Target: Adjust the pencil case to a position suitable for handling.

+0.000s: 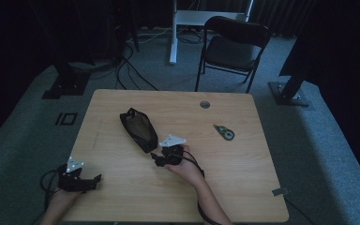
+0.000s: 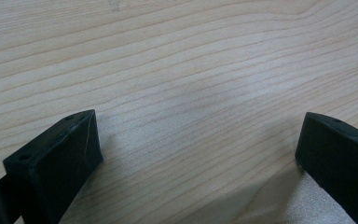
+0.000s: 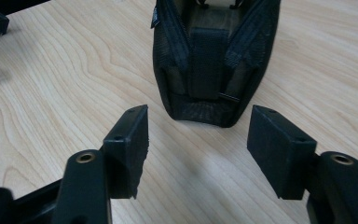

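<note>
Black mesh pouch (image 1: pixel 138 129): lies flat on the pale wood counter (image 1: pixel 243 178), left of centre, long axis running from far left to near right. In the right gripper view its near end (image 3: pixel 208 70) shows a webbing strap down the middle and stands just beyond the jaw tips, not between them.

Right hand-held gripper (image 1: pixel 161 158): held in the person's right hand (image 1: pixel 185 166), at the pouch's near end, grey plate on top. Jaws partly spread with only bare wood in the gap (image 3: pixel 198 147); no pad touches the pouch. No earlier picture bears on their motion.

Left hand-held gripper (image 1: pixel 93 180): at the near left corner of the counter, well apart from the pouch, cable trailing off the edge. In its own view the jaws stand wide apart over bare wood grain (image 2: pixel 200 140), holding nothing.

Tape dispenser (image 1: pixel 225 132): small, dark with a green part, on the right half of the counter, well apart from the pouch and both grippers.

Grommet hole (image 1: pixel 205 104): round, near the far edge of the counter.

Folding chair (image 1: pixel 232 49): dark, on the grey carpet beyond the counter.
</note>
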Demonstrator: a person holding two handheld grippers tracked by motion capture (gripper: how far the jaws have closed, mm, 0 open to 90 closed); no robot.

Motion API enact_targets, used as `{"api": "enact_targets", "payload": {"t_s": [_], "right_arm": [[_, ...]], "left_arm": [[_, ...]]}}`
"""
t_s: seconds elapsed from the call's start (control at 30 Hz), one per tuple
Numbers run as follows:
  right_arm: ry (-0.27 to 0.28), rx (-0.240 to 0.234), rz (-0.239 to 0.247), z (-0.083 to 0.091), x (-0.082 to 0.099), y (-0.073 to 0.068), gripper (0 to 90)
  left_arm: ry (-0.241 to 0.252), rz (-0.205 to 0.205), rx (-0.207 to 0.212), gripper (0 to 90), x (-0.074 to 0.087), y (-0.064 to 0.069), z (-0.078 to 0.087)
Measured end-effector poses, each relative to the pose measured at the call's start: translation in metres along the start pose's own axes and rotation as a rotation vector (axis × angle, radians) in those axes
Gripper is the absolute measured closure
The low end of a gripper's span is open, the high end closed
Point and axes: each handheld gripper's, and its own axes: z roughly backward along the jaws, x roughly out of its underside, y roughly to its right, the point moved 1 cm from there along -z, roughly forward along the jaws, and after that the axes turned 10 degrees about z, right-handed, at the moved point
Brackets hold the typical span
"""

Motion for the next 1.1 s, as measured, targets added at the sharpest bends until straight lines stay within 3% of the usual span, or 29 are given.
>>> {"api": "enact_targets", "payload": {"t_s": [0.13, 0.47, 0.7, 0.87, 0.93, 1.1], "right_arm": [[-0.002, 0.022, -0.01, -0.005, -0.005, 0.002, 43.3], [-0.022, 0.003, -0.011, -0.017, -0.009, 0.002, 52.0], [-0.025, 0.008, -0.053, -0.02, -0.013, 0.005, 59.6], [-0.005, 0.011, -0.077, -0.022, -0.012, 0.007, 70.8], [-0.013, 0.016, -0.058, -0.022, -0.012, 0.007, 72.1], [-0.017, 0.009, -0.063, -0.019, -0.011, 0.007, 72.6]], "left_arm": [[-0.001, 0.0, 0.0, 0.0, 0.0, 0.0, 0.0], [-0.002, -0.003, 0.004, 0.0, 0.0, 0.0, 0.0], [-0.002, -0.005, 0.006, 0.0, 0.0, 0.0, 0.0], [-0.003, -0.005, 0.006, 0.0, 0.0, 0.0, 0.0], [-0.003, -0.005, 0.006, 0.0, 0.0, 0.0, 0.0], [-0.003, -0.005, 0.006, 0.0, 0.0, 0.0, 0.0]]}}
